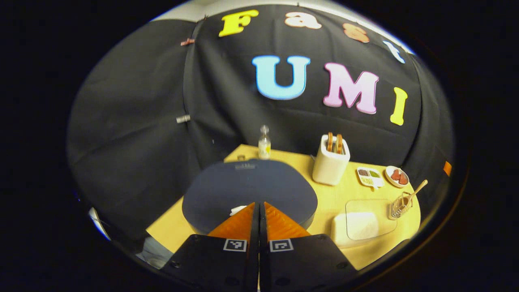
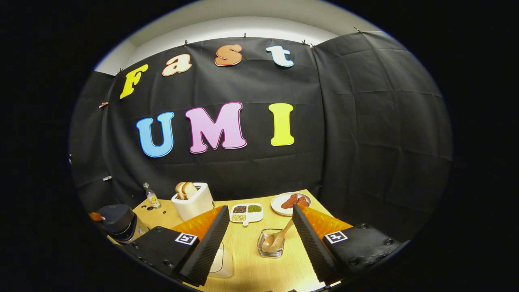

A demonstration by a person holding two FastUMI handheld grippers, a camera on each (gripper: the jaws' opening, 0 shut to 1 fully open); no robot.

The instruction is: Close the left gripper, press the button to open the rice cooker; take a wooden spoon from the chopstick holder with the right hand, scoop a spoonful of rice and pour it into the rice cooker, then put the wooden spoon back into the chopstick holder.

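The rice cooker (image 1: 247, 188) has a dark round lid, closed, right in front of my left gripper (image 1: 259, 205). That gripper is shut with nothing held, and its tips sit beside a small white button (image 1: 237, 210) at the lid's near edge; contact cannot be told. In the right gripper view the cooker (image 2: 115, 221) stands at the far left. A wooden spoon (image 2: 279, 237) leans in the clear chopstick holder (image 2: 271, 245), just ahead between the fingers of my open right gripper (image 2: 260, 208). The same holder (image 1: 400, 206) with the spoon (image 1: 417, 190) stands at the table's right edge.
A clear box of white rice (image 1: 361, 225) lies right of the cooker. A white toaster (image 1: 330, 162) with bread, a small bottle (image 1: 264, 144), a divided dish (image 1: 369, 177) and a plate of red food (image 1: 396, 176) line the back of the wooden table (image 1: 332, 198).
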